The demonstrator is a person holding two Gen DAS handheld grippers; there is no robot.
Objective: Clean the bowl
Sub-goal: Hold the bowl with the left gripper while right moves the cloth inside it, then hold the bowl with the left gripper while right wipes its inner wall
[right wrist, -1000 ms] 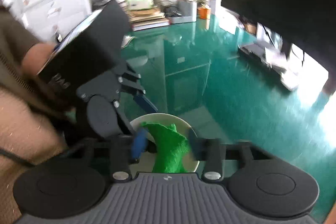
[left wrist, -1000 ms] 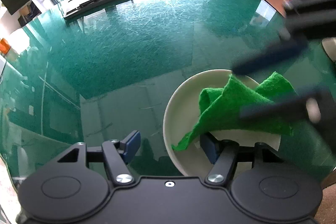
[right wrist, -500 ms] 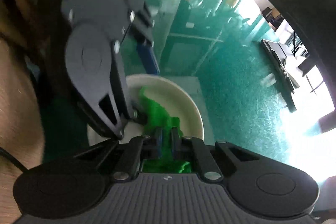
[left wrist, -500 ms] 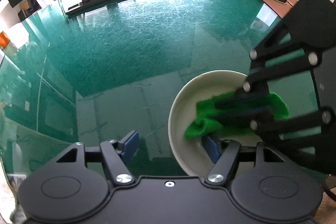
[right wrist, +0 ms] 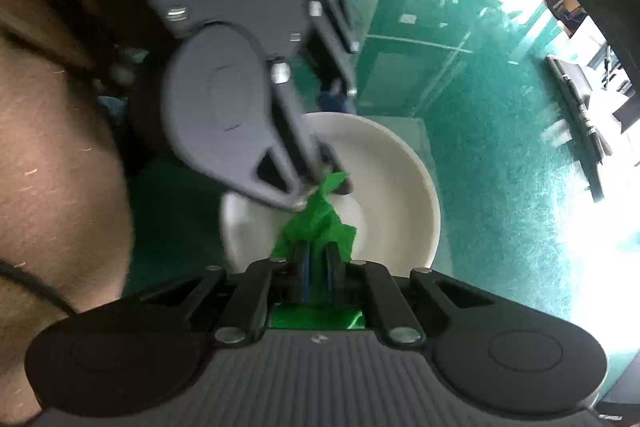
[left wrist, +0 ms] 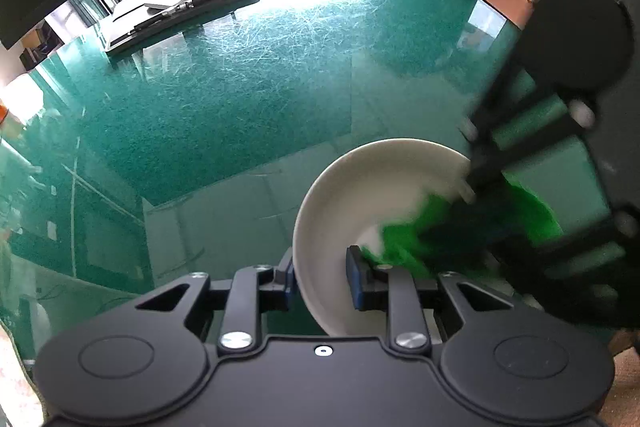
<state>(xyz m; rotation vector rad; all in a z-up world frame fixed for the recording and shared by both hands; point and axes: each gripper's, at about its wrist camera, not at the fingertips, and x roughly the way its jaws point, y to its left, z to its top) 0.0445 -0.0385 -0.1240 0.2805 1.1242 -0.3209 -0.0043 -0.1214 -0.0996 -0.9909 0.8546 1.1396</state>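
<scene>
The left tool [left wrist: 320,279] is clamped on the near rim of the white bowl [left wrist: 340,203], one pad inside, one outside. The right tool [right wrist: 316,263] is pinched tight on a green cloth [right wrist: 316,223] inside the bowl, at its 3 o'clock side. The bowl sits on the green counter [left wrist: 240,99].

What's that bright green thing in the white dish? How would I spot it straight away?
Look at the big glossy green table, then at the white bowl standing on it. Inside the bowl lies a crumpled cloth, pinched by the right gripper. It is soft, wrinkled and far brighter green than the table, unlike the hard black tools around it.
</scene>
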